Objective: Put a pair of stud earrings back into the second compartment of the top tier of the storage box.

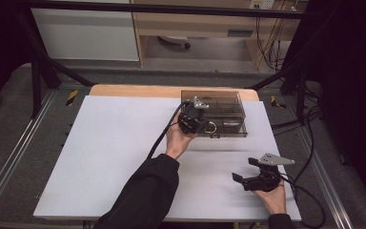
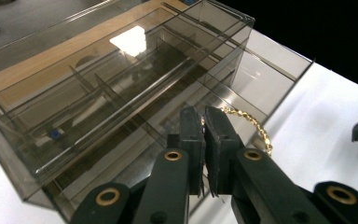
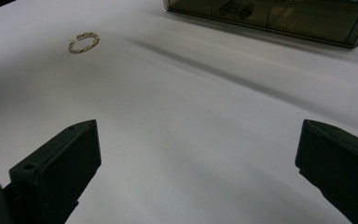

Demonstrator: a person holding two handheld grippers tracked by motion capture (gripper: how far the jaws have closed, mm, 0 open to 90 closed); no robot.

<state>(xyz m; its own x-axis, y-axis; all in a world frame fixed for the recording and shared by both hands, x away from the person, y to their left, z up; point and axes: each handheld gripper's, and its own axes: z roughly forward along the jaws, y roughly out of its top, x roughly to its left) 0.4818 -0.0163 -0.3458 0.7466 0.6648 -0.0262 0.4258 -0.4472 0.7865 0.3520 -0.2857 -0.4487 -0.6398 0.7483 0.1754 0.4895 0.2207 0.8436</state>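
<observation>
A smoked clear organizer box [image 1: 219, 102] with several compartments stands at the table's far edge, and its lower drawer [image 2: 261, 77] is pulled out. My left gripper [image 1: 203, 125] is at the front of the box, shut on a gold chain bracelet [image 2: 249, 123] that hangs from its tips [image 2: 204, 116] over the drawer's edge. The same bracelet [image 1: 211, 127] shows as a small gold loop in the high view. A second gold ring-shaped bracelet [image 3: 84, 42] lies flat on the white table. My right gripper [image 1: 244, 170] rests low near the front right, open and holding nothing [image 3: 198, 135].
White sheet [image 1: 114, 157] covers the wooden table, with bare wood along the far edge [image 1: 133, 90]. The person's left forearm in a dark sleeve [image 1: 147, 191] crosses the middle front. Cables [image 1: 164, 133] trail from both grippers. Black frame rails surround the table.
</observation>
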